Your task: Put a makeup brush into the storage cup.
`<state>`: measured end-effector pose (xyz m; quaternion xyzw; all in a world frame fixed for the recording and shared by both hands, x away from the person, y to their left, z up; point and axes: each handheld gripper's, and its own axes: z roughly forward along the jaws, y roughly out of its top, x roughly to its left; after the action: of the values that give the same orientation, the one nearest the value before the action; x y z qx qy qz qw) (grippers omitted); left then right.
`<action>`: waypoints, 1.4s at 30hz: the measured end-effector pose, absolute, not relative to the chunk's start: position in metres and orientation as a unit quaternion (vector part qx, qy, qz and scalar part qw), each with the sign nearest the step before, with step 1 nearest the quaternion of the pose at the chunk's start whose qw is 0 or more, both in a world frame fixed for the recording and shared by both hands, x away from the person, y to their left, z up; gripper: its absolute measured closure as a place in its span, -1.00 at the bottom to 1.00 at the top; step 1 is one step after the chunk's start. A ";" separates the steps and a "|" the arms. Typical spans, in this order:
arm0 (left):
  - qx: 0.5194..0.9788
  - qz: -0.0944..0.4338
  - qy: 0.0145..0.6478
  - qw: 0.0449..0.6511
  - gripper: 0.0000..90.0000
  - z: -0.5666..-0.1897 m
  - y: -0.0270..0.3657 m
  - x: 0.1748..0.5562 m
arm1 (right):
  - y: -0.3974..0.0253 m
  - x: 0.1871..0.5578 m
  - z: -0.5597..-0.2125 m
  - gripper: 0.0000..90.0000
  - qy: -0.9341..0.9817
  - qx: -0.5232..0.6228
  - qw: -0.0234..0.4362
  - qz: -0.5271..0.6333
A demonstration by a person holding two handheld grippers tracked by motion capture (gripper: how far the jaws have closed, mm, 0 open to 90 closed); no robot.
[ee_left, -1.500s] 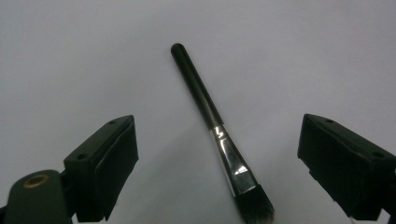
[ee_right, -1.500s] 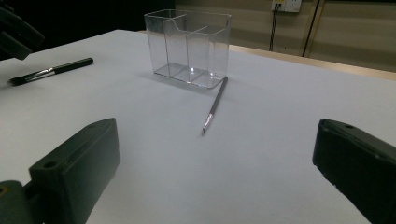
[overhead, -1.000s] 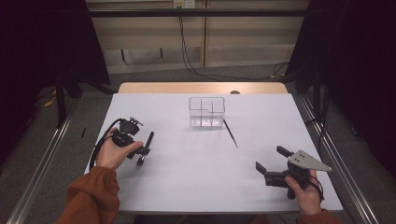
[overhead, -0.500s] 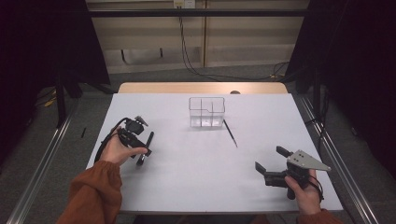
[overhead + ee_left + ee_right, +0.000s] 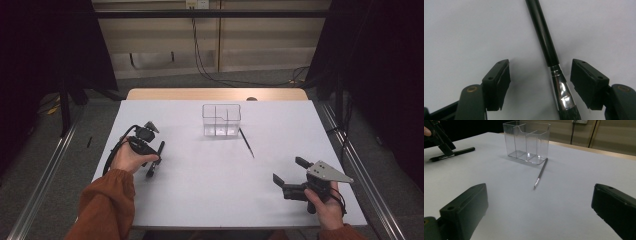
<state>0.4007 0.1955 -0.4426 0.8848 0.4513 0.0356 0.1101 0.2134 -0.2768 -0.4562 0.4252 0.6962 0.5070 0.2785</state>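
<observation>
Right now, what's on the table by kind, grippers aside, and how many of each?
Thick black brush with silver ferrule: 1, between the open jaws of the left gripper
Thin grey brush: 1
Clear divided organizer: 1
Total: 3

Black-handled paintbrush with silver ferrule point(image 5: 549, 50): handle cut off by top edge, bristles by bottom edge in left gripper view; in high view mostly hidden under left gripper point(image 5: 155, 159). Thin grey brush point(image 5: 246, 142) beside clear plastic divided organiser point(image 5: 221, 120): tip too small to tell. Right gripper point(image 5: 541, 217): jaw ends cut off by frame.
</observation>
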 end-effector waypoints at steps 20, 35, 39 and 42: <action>0.876 0.034 0.474 0.081 0.29 -0.446 0.182 0.401 | -0.275 0.214 -0.458 -0.99 0.705 0.424 0.270 0.500; 0.874 0.019 0.479 0.077 0.74 -0.445 0.188 0.405 | -0.275 0.214 -0.458 -0.99 0.708 0.423 0.268 0.498; 0.875 0.014 0.477 0.081 0.74 -0.444 0.189 0.406 | -0.275 0.215 -0.459 -0.99 0.708 0.423 0.267 0.498; 0.875 0.010 0.477 0.084 0.75 -0.444 0.190 0.407 | -0.275 0.215 -0.459 -0.99 0.708 0.423 0.267 0.498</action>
<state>0.4065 0.1901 -0.4436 0.8749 0.4769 0.0103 0.0837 0.2148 -0.2750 -0.4587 0.4231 0.7084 0.4978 0.2673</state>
